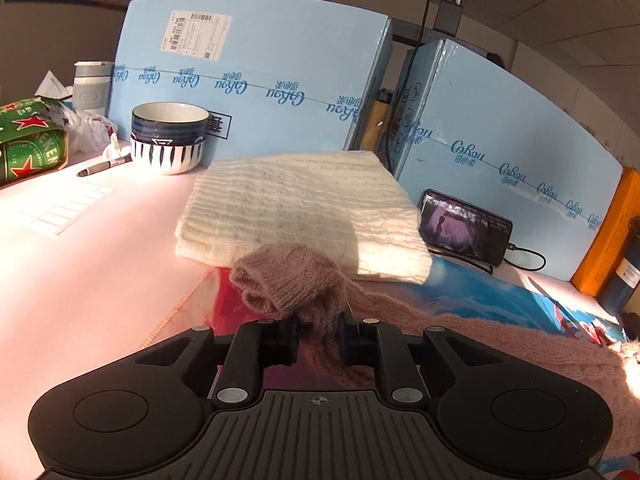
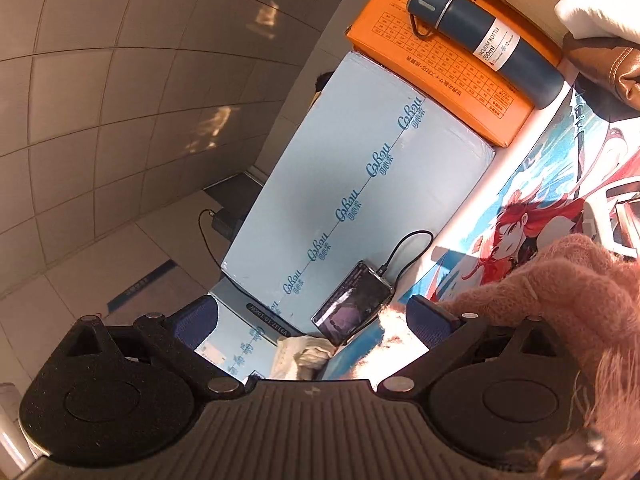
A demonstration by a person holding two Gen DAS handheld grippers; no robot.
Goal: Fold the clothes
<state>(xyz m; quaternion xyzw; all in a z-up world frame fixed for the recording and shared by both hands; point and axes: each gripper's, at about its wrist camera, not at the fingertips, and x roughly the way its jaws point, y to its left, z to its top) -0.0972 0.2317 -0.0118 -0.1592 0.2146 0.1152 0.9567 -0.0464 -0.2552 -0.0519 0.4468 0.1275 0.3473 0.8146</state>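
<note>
Left hand-held gripper: closed on a bunched end of the pink knit; the rest of the garment is trailed to the right across the printed mat. The pinch is judged to be taken at an end so that the fabric can be drawn over itself.

Right hand-held gripper: jaws are held wide, with nothing between the pads. It is seen rolled to one side; the pink knit lies against the outside of one finger, not within the grip. A second hold is judged to be in preparation.

Pink knit: part is lifted off the mat in the left grip, part is left lying loose on the tabletop. Folding is judged not yet complete.

Cream knit: folded flat, set just behind the pink bunch, clear of the working area; judged a finished piece.

Phone: propped against the blue box and cabled, kept beside the cream knit.

Bowls: stacked at the back left, well apart from the garments.
</note>
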